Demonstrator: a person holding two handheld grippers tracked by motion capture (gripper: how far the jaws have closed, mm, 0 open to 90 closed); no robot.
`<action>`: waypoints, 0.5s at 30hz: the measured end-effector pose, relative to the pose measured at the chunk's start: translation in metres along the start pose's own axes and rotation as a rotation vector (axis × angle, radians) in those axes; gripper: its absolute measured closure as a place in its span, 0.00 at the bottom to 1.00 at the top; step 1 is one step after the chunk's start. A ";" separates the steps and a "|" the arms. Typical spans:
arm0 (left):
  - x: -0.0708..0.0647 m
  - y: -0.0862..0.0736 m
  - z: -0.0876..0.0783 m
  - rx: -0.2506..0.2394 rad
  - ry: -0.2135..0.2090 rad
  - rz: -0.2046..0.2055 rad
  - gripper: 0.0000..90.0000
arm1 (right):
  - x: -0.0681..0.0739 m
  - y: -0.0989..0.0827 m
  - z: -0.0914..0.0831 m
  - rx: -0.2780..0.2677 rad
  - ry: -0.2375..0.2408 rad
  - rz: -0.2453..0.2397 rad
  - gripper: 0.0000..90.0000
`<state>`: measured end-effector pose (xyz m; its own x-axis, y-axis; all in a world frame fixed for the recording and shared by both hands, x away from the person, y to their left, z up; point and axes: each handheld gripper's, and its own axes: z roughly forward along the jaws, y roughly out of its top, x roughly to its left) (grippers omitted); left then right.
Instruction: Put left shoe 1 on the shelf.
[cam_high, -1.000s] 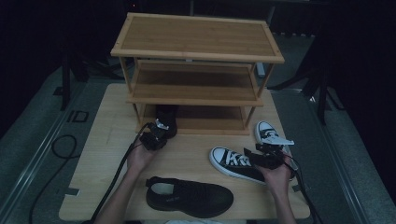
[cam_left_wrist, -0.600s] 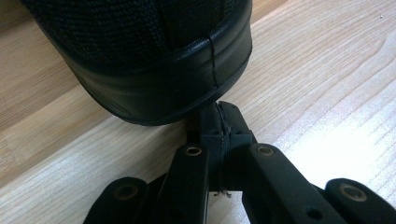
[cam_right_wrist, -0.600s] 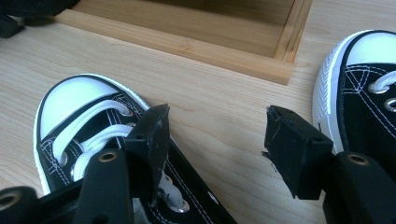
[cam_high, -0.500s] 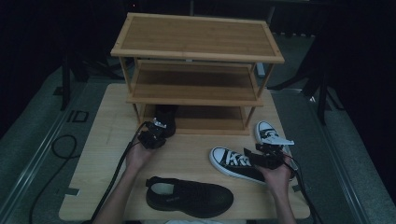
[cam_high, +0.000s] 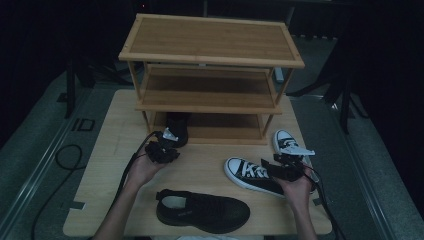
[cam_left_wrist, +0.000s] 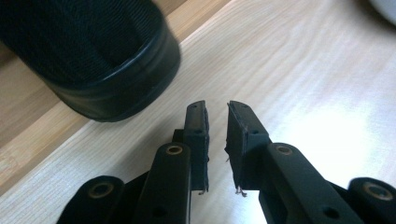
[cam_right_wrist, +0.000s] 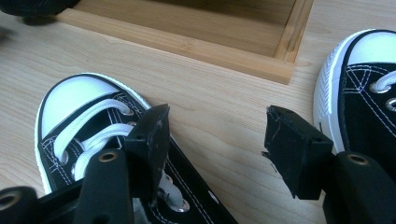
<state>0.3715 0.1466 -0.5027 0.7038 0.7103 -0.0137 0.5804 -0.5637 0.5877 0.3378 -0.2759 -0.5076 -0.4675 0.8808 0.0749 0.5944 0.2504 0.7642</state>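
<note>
The black shoe is being left on the rack's bottom shelf as the left gripper is being opened, nothing between its jaws; the right gripper is being held wide open and empty over a sneaker.

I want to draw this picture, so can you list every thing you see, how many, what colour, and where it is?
shoe rack: one, light brown wood, three shelves, back of the table.
table: one, pale wood, under everything.
black shoe on the rack: one, all black, bottom shelf, left end.
black shoe on the table: one, all black, near edge.
sneakers: two, black with white toes and laces, right of the table.
left tongs: one, black, jaws apart with nothing between them, just been opening, by the rack.
right tongs: one, black, open over a sneaker.
</note>
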 end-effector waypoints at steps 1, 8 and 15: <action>-0.001 0.000 -0.003 -0.008 -0.008 0.004 0.87 | 0.000 0.000 0.000 0.000 0.000 -0.001 0.45; -0.013 0.000 -0.030 -0.050 -0.038 0.050 0.86 | 0.000 0.000 0.000 0.002 0.002 -0.001 0.45; -0.017 -0.004 -0.051 -0.082 -0.059 0.061 0.86 | 0.000 0.000 0.000 0.007 0.004 -0.003 0.45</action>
<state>0.3357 0.1586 -0.4635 0.7611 0.6482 -0.0224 0.5023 -0.5671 0.6528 0.3377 -0.2759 -0.5078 -0.4723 0.8782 0.0752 0.5971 0.2560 0.7602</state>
